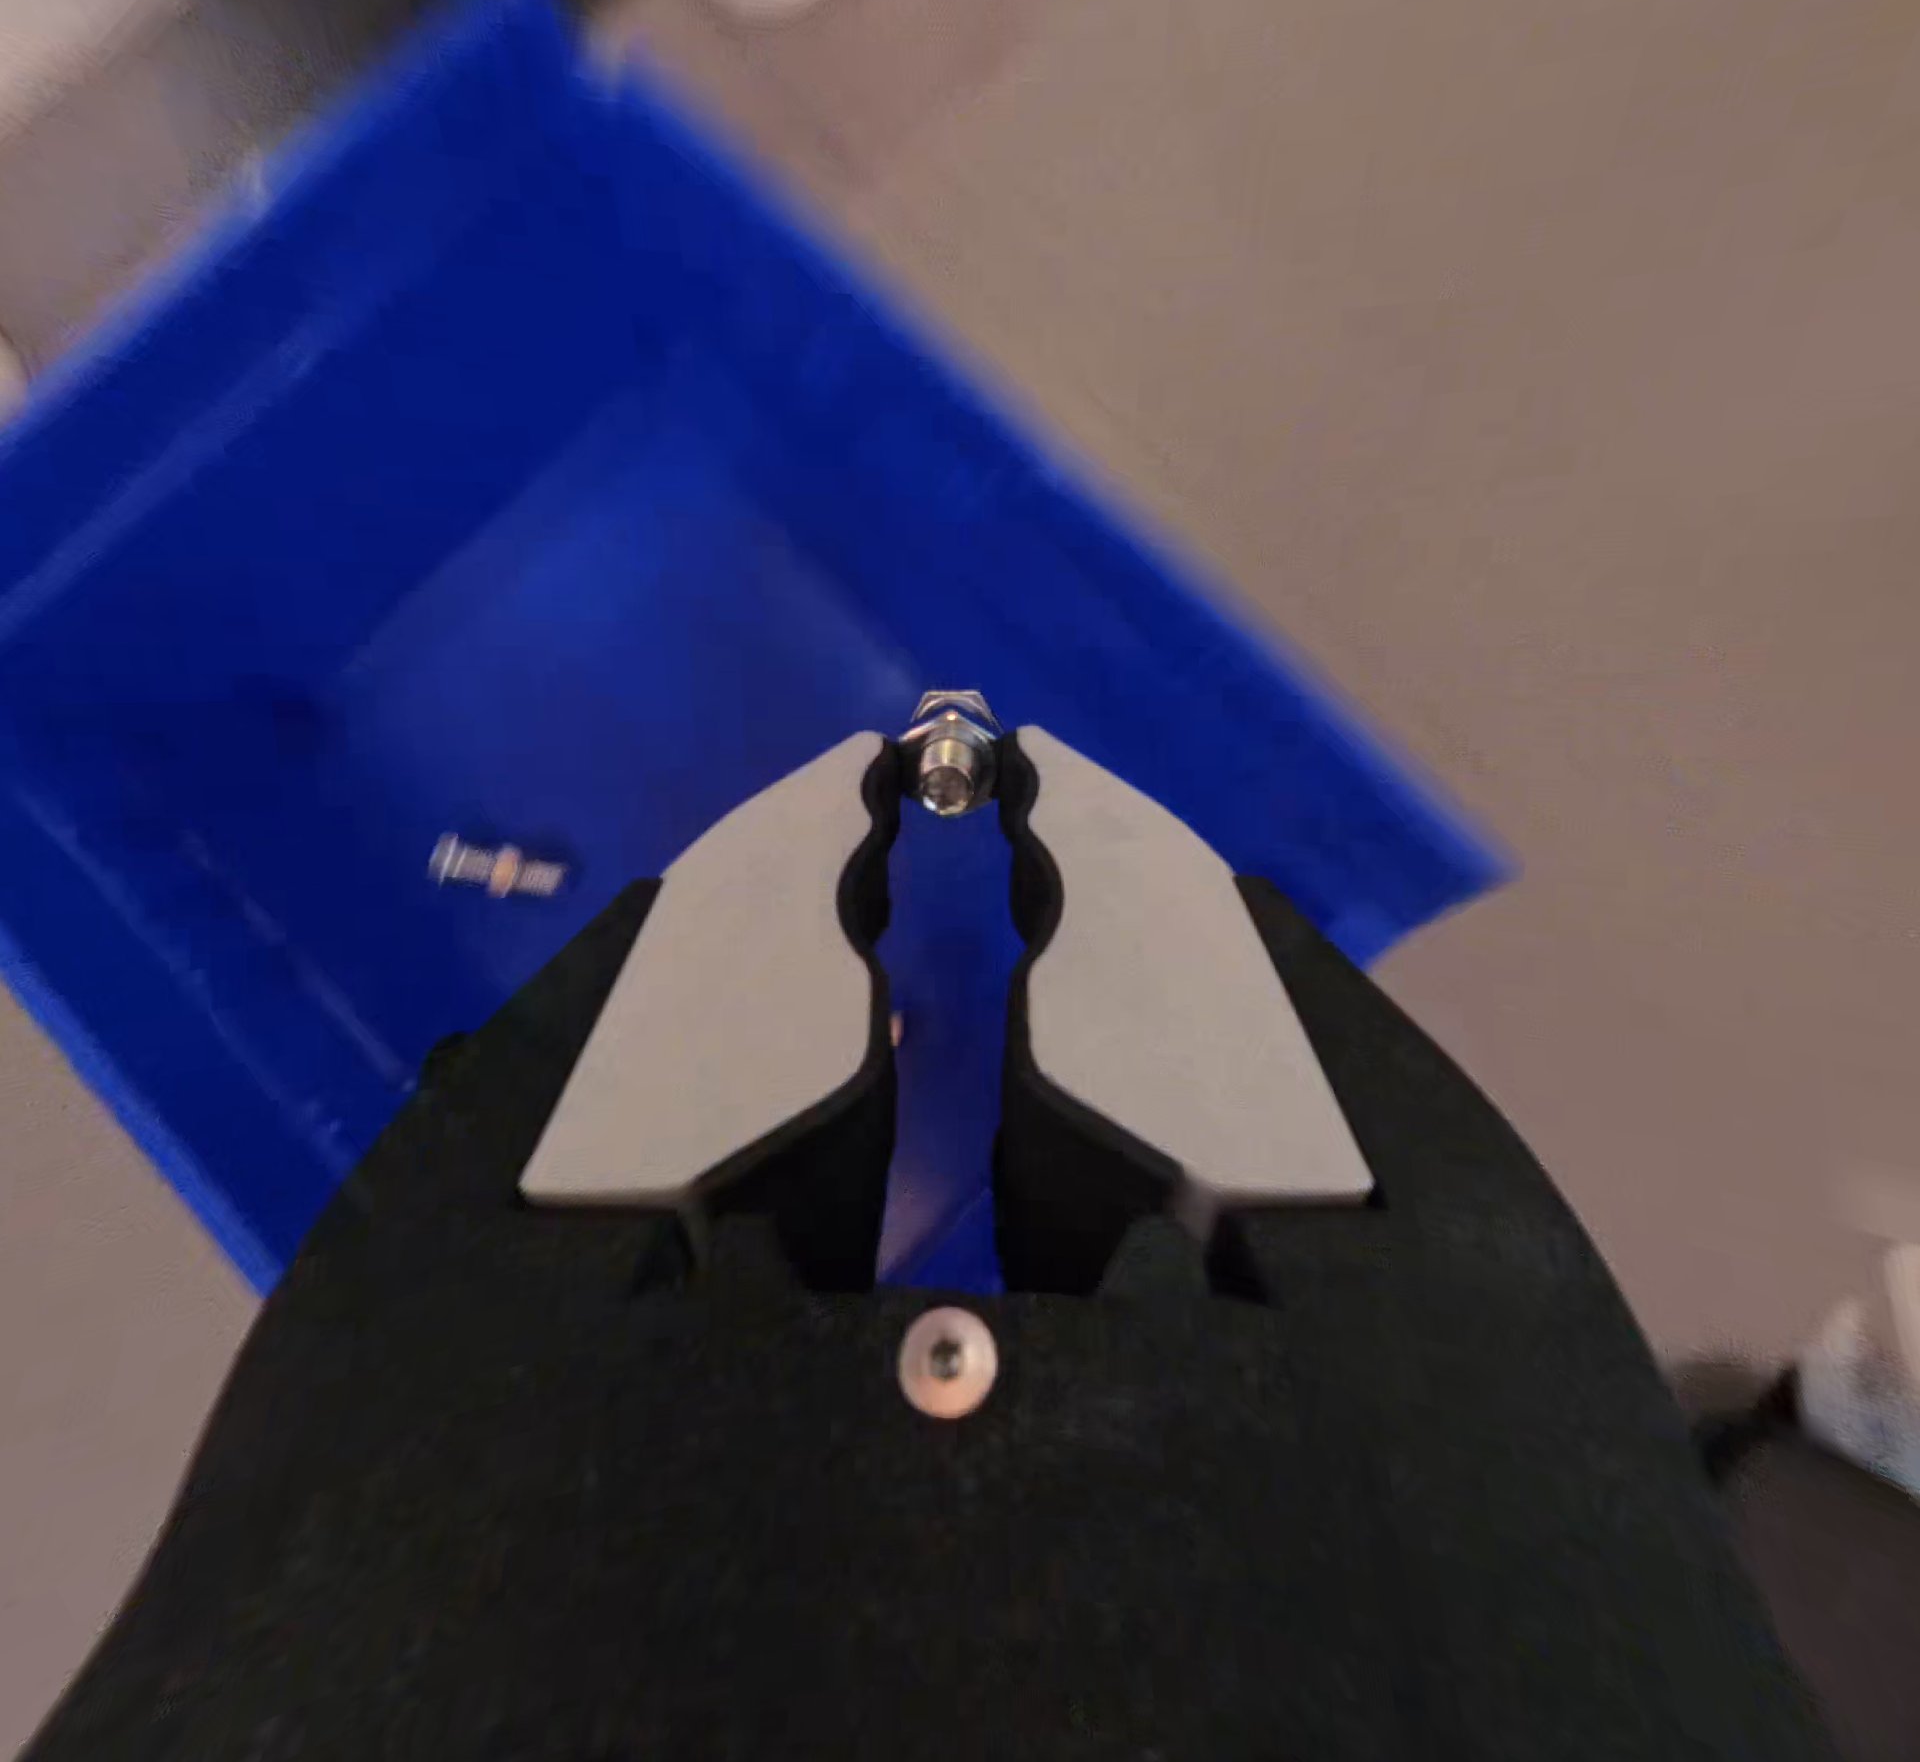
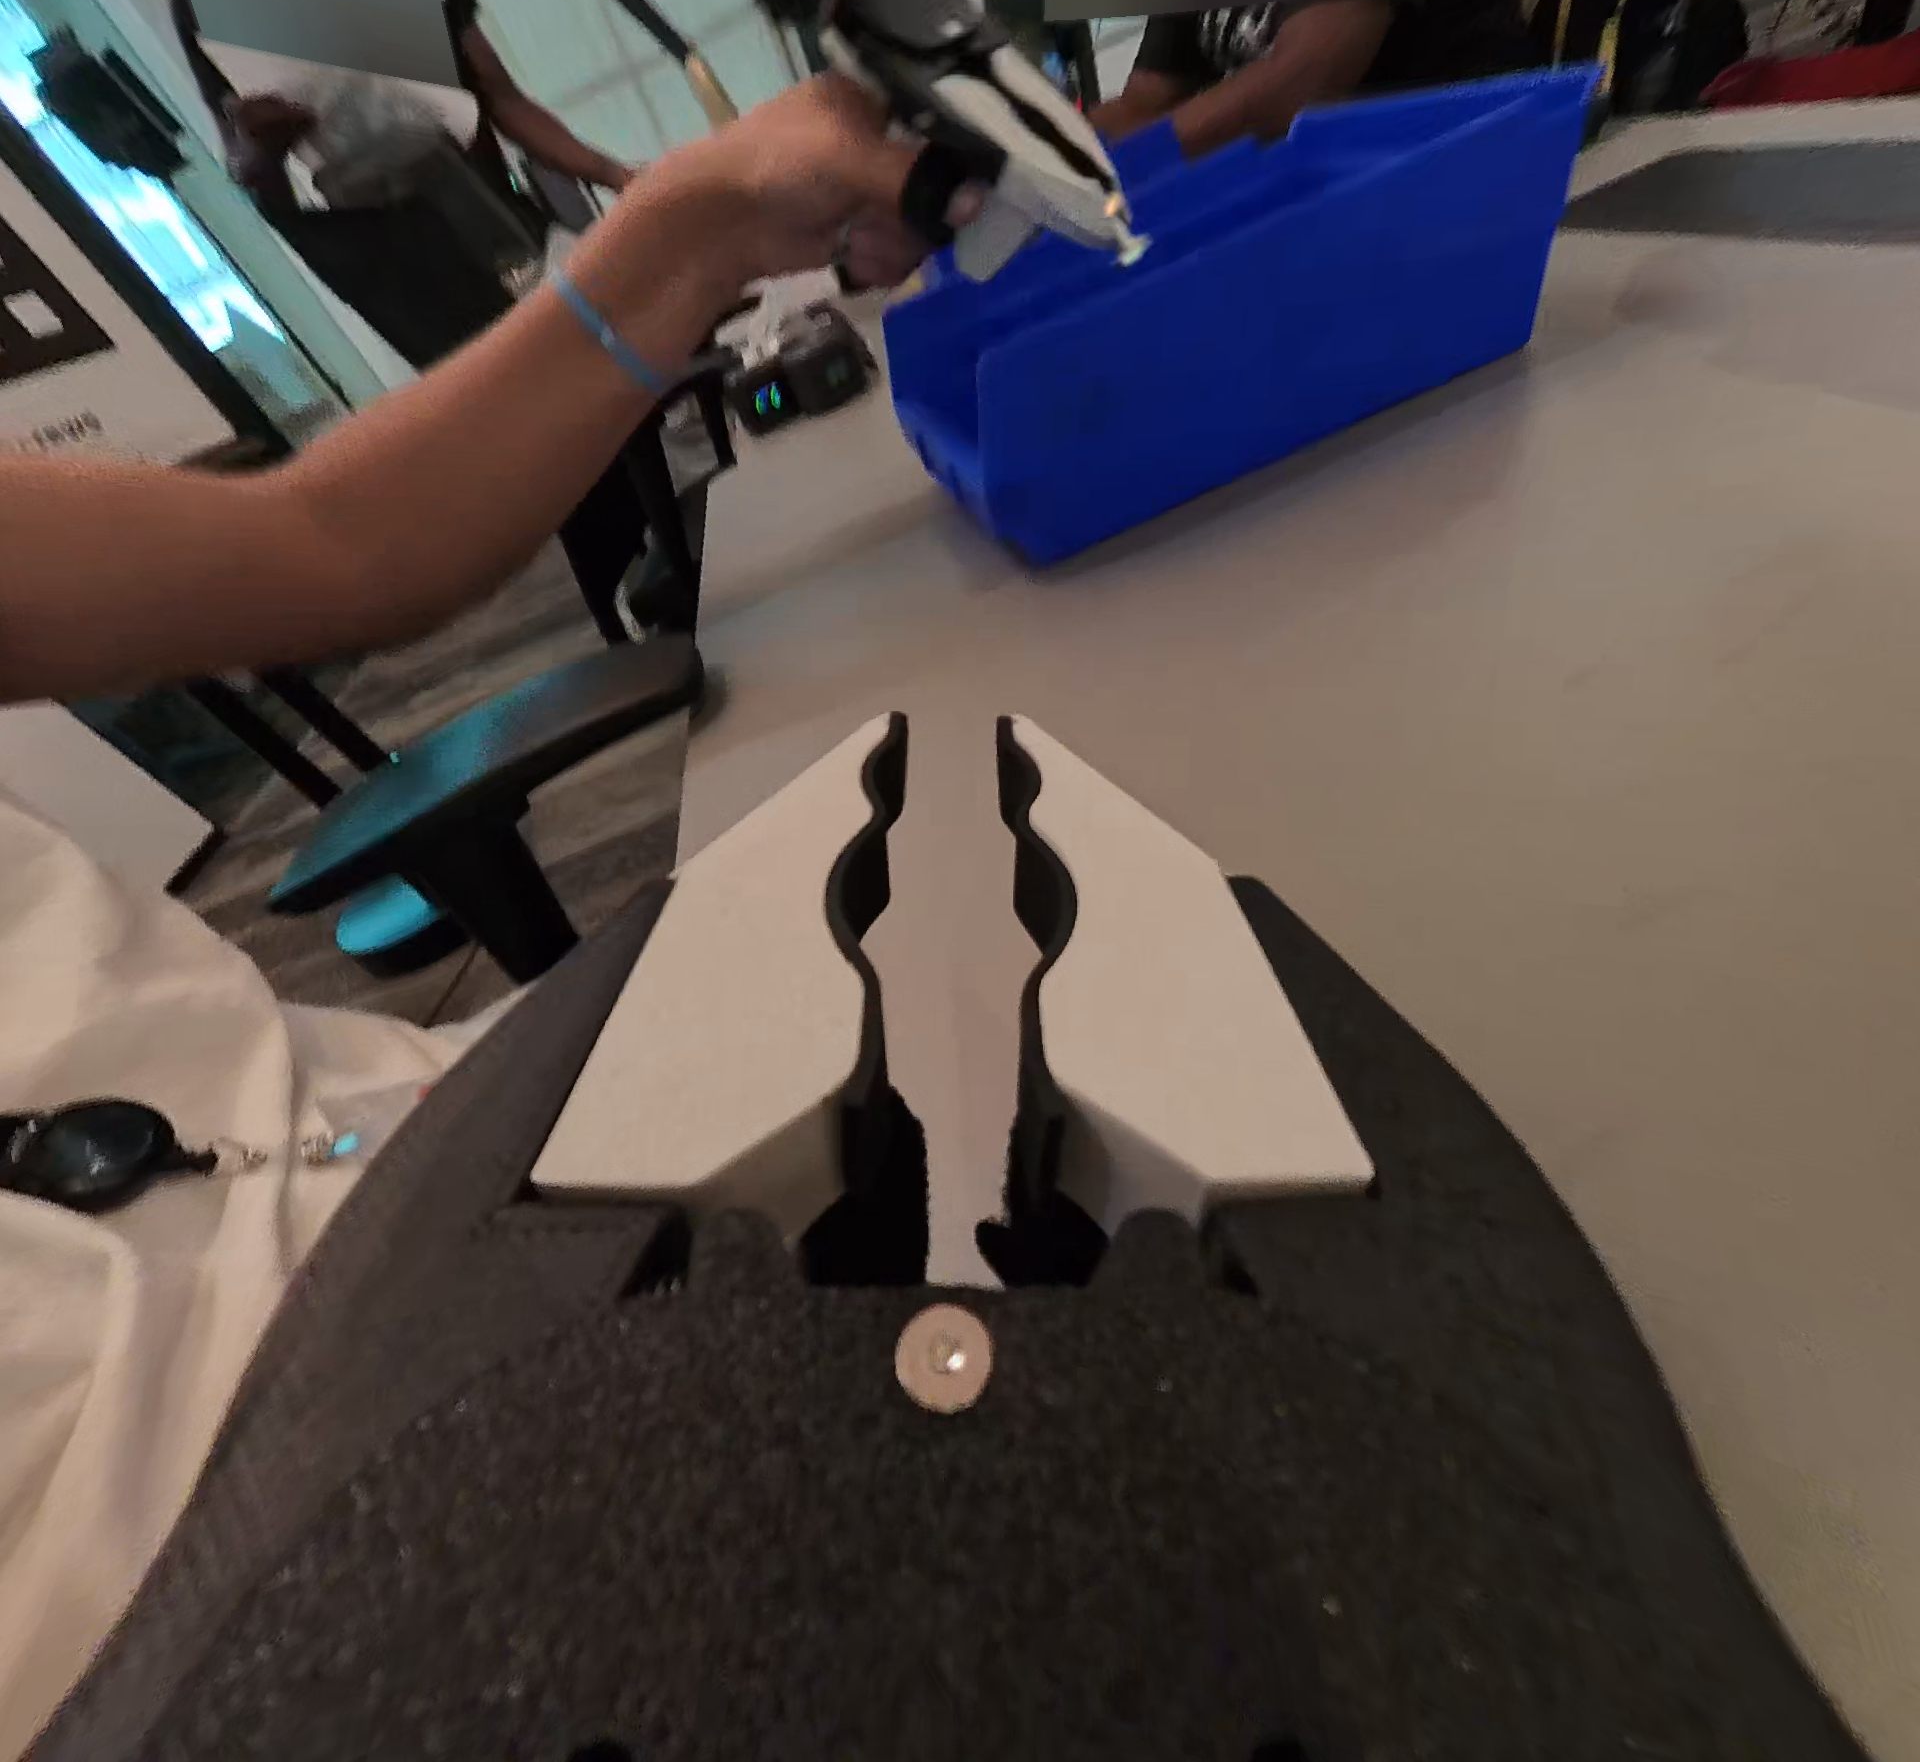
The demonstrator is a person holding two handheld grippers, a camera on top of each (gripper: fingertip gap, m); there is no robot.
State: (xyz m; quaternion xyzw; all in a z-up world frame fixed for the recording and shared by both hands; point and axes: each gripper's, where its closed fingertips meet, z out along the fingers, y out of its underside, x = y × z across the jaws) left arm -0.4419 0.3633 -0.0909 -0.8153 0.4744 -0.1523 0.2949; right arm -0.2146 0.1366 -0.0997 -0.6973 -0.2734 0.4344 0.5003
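Observation:
My left gripper (image 1: 948,756) is shut on a silver bolt with a nut (image 1: 945,767), pinched at the fingertips and held above the open blue bin (image 1: 582,507). A second silver bolt (image 1: 499,865) lies on the bin's floor to the left. In the right wrist view the left gripper (image 2: 1117,221) hangs over the blue bin (image 2: 1247,351) with the bolt (image 2: 1130,249) at its tip. My right gripper (image 2: 948,736) is open with nothing between its fingers, low over the grey table (image 2: 1351,777), well short of the bin.
A person's arm (image 2: 364,486) reaches across from the left holding the left gripper. A black stool (image 2: 468,777) stands off the table's left edge. White cloth (image 2: 125,1037) and a dark badge reel (image 2: 83,1151) lie at lower left. People stand behind the bin. About 30 centimetres separates my left fingertips from my right.

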